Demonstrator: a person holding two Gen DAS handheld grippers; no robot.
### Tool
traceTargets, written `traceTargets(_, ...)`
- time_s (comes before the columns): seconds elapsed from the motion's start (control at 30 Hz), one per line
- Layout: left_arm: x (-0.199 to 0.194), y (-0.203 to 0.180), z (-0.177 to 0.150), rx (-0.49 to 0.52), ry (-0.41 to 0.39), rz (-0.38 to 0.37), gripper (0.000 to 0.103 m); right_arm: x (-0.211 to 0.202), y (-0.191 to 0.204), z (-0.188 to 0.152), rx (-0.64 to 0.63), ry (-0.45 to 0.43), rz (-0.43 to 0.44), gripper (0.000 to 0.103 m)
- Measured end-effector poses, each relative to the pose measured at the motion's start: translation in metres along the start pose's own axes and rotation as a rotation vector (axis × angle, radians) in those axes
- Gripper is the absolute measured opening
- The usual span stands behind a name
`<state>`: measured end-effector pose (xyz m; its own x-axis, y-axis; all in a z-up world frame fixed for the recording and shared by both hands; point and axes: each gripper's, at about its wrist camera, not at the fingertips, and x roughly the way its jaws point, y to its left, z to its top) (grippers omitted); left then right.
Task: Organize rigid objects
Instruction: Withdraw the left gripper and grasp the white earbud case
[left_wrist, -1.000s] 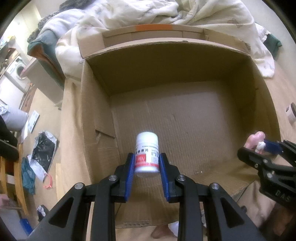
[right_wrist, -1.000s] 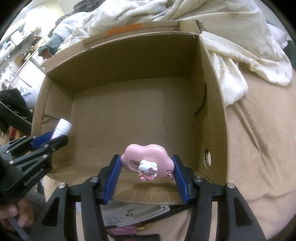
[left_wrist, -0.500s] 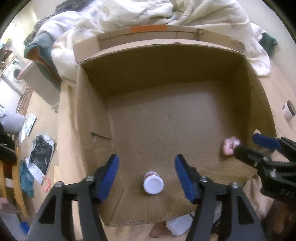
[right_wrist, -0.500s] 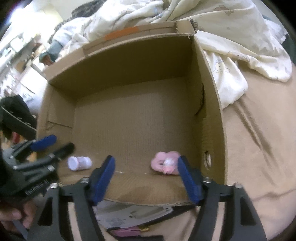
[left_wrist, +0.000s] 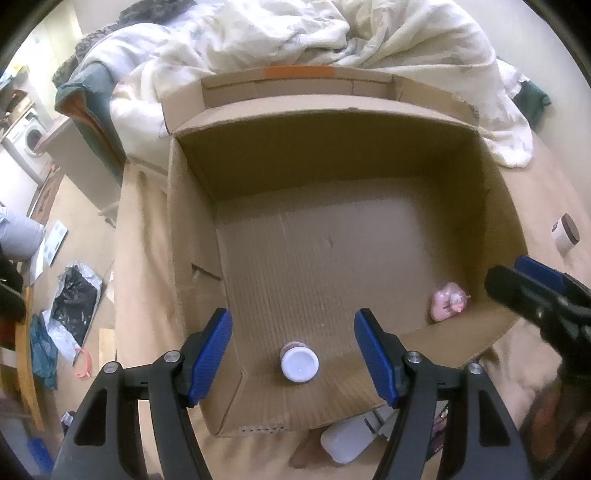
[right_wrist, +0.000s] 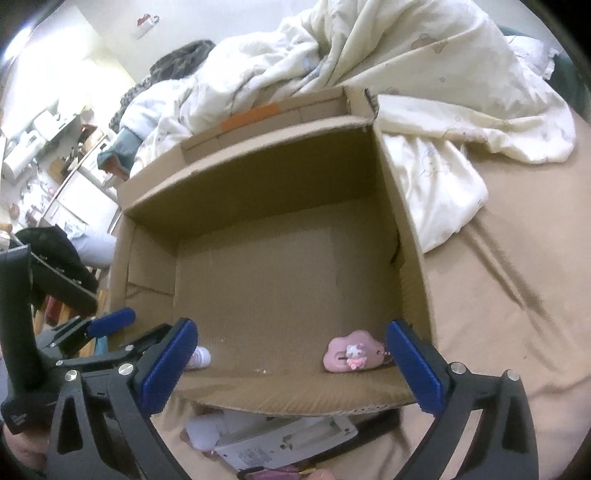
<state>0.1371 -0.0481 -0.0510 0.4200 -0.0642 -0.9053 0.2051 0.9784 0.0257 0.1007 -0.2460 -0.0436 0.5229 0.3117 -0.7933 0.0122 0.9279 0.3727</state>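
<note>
An open cardboard box (left_wrist: 325, 122) lies on a tan bed sheet. On its floor by the near wall a white pill bottle (left_wrist: 299, 365) rests, cap toward the camera. My left gripper (left_wrist: 291, 325) hangs open above it, its pads apart from the bottle. A pink cloud-shaped cat toy (right_wrist: 352, 355) sits in the near right corner of the box (right_wrist: 258, 173). Above the near wall, the jaws of my right gripper (right_wrist: 291, 332) are opening wide, with nothing between them. The toy (left_wrist: 448, 305) and the right gripper (left_wrist: 515, 275) also show in the left wrist view. The right wrist view catches the bottle (right_wrist: 199, 357) and the left gripper (right_wrist: 142, 326).
A rumpled white duvet (left_wrist: 295, 40) lies behind the box. A small brown-lidded jar (left_wrist: 565, 232) stands on the sheet to the right. White packages (right_wrist: 284, 439) lie in front of the near wall. Bags and papers (left_wrist: 70, 299) litter the floor at left.
Both grippers opened and let go. The bottle and the pink toy dropped to the box floor near the front wall. The right gripper rose slightly and spread wider.
</note>
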Motion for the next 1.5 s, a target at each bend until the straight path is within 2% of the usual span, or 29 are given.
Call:
traceTargets(0.07,-0.005,0.002,0.001,-0.015,-0.008,-0.018,0.066,-0.005,-0.001,0.001,0.004,-0.029,-0.004,0.103)
traceTargets(0.27,-0.023,0.006,-0.005,-0.025,-0.056,0.005,0.066,-0.015,-0.007,-0.001,0.019,-0.054,-0.026,0.103)
traceTargets(0.37,-0.028,0.005,-0.011,-0.018,-0.072,0.016,0.082,-0.021,-0.011,-0.002,0.040,-0.065,-0.022,0.103)
traceTargets(0.5,-0.032,0.004,-0.020,-0.025,-0.075,-0.010,0.085,-0.028,-0.011,-0.005,0.029,-0.075,-0.033,0.103)
traceTargets(0.6,-0.038,0.009,-0.028,-0.056,-0.083,-0.029,0.098,-0.036,-0.012,-0.010,0.028,-0.085,-0.037,0.103)
traceTargets(0.7,-0.043,0.015,-0.037,-0.079,-0.083,-0.012,0.098,-0.044,-0.017,-0.019,0.058,-0.084,-0.021,0.103)
traceTargets(0.83,-0.043,0.025,-0.047,-0.133,-0.048,-0.027,0.098,-0.052,-0.021,-0.030,0.108,-0.057,0.030,0.103)
traceTargets(1.0,-0.041,0.028,-0.063,-0.166,0.000,-0.054,0.098,-0.045,-0.023,-0.051,0.154,0.019,0.001,0.103)
traceTargets(1.13,-0.017,0.018,-0.075,-0.187,0.116,-0.078,0.097,-0.036,-0.016,-0.061,0.139,0.068,-0.011,0.103)
traceTargets(1.27,0.015,0.005,-0.083,-0.192,0.235,-0.099,0.093,-0.033,-0.005,-0.062,0.079,0.068,-0.037,0.103)
traceTargets(1.37,0.034,-0.002,-0.086,-0.193,0.299,-0.098,0.076,-0.032,-0.005,-0.063,0.076,0.073,-0.035,0.103)
traceTargets(1.5,0.048,-0.009,-0.089,-0.208,0.356,-0.156,0.054,-0.032,-0.008,-0.062,0.085,0.073,-0.040,0.103)
